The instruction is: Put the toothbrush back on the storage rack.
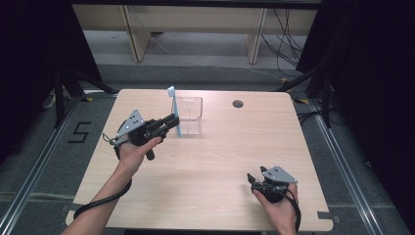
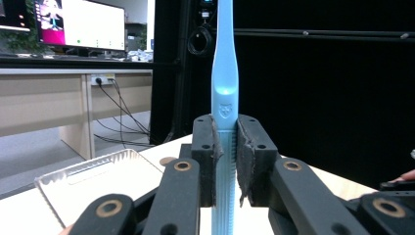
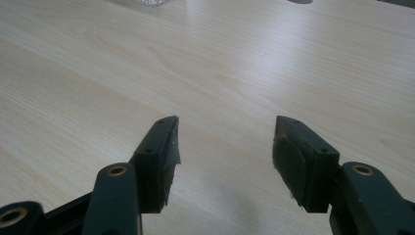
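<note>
A light blue toothbrush (image 1: 174,111) stands upright just left of a clear plastic cup (image 1: 190,115) on the wooden table (image 1: 210,161). My left gripper (image 1: 172,120) is shut on its handle, held above the table beside the cup. In the left gripper view the pads (image 2: 248,161) press on the ribbed handle of the toothbrush (image 2: 224,98), and the clear cup (image 2: 98,181) lies low at the left. My right gripper (image 1: 256,178) rests near the table's front right, open, with nothing between its pads (image 3: 303,161) over bare wood.
A round cable hole (image 1: 238,104) sits in the table behind the cup. Wooden desk legs and cables stand on the floor beyond the far edge. Black curtains flank both sides.
</note>
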`<action>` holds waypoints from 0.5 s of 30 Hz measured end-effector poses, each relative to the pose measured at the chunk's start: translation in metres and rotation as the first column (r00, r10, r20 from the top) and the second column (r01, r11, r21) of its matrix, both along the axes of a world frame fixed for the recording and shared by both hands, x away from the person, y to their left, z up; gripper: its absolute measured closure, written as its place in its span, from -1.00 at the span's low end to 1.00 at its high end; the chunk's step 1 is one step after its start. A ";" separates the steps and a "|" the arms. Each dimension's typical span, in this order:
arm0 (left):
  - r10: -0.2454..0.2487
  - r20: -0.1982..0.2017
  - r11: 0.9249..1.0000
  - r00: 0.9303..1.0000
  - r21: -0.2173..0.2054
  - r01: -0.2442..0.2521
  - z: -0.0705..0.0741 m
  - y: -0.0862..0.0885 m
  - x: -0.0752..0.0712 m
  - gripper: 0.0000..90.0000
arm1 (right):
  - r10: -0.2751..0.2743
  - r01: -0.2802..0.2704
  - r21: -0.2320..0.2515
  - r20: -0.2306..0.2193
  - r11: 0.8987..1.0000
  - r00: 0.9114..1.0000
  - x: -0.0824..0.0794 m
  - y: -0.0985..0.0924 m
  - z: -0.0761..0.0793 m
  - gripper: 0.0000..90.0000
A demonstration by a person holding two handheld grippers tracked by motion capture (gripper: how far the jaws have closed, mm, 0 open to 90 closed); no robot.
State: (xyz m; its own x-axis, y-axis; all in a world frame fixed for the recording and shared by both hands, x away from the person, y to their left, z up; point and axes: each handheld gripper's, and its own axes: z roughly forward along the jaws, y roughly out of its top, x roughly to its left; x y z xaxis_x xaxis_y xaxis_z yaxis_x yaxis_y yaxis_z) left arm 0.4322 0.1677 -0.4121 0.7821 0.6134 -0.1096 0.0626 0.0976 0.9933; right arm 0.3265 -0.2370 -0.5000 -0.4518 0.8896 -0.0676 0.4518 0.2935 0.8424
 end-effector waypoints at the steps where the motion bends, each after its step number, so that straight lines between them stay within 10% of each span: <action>1: 0.006 0.002 1.000 1.000 0.002 -0.006 0.000 0.000 0.001 0.74 | 0.000 0.000 0.012 -0.009 1.000 1.000 0.000 0.001 0.000 -0.03; 15: 0.051 0.032 0.999 0.998 0.005 -0.051 0.008 0.000 0.017 0.74 | -0.013 0.013 0.025 -0.006 1.000 1.000 -0.001 0.001 -0.001 -0.03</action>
